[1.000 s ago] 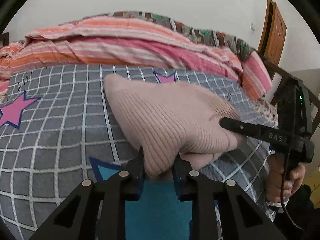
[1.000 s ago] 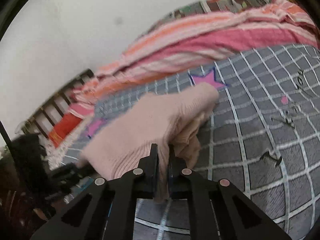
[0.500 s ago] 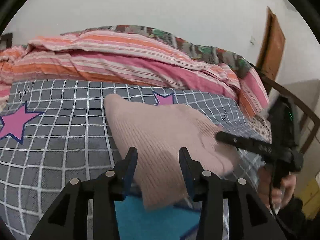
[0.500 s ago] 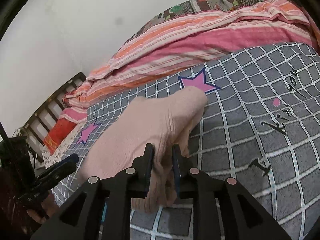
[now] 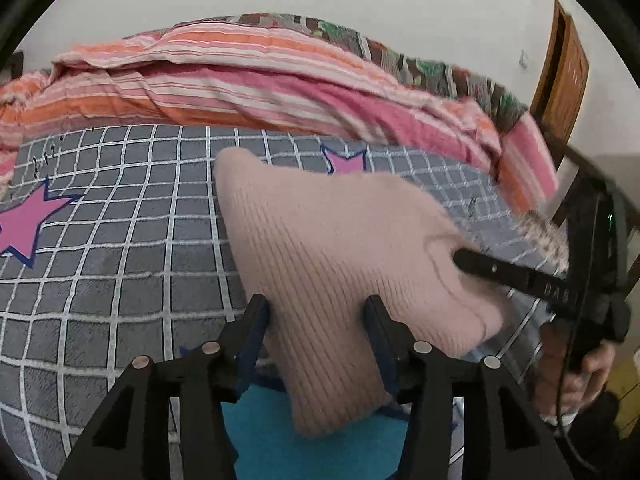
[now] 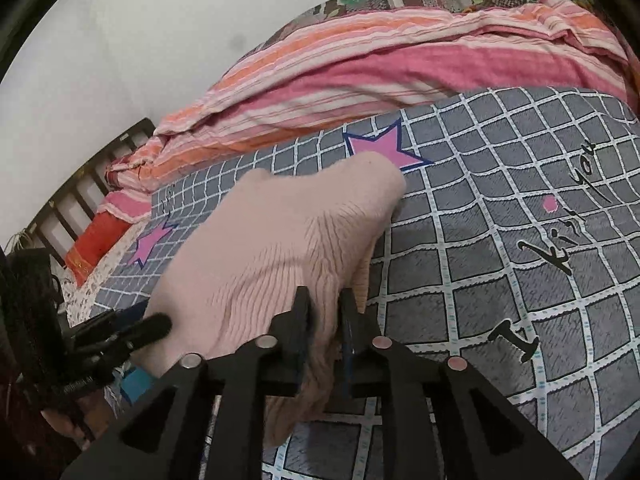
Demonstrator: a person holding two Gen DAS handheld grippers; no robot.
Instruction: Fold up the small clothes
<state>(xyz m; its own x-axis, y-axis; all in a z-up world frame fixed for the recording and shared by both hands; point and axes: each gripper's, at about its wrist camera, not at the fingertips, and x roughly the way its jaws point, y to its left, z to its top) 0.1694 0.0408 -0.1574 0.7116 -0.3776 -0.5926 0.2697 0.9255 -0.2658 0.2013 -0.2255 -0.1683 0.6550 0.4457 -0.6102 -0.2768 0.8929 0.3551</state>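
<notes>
We note the left gripper [image 5: 316,316] with its fingers [image 5: 256,320] spread, just widened, the near edge of the pink ribbed knit garment [image 5: 340,248] lying loose between them, pads not pressing it. The right gripper [image 6: 324,312] has fingers [image 6: 300,312] narrowly parted, also just opened, a fold of the same garment hanging between them; we cannot tell if the pads touch it. The garment lies folded on the grey checked bedsheet [image 5: 120,240] with pink stars [image 6: 384,148]. Behind it, a bunched pink-and-orange striped quilt [image 5: 240,80]. A hand [image 5: 592,368] grips the right tool; a wooden door [image 5: 564,76] stands beyond.
</notes>
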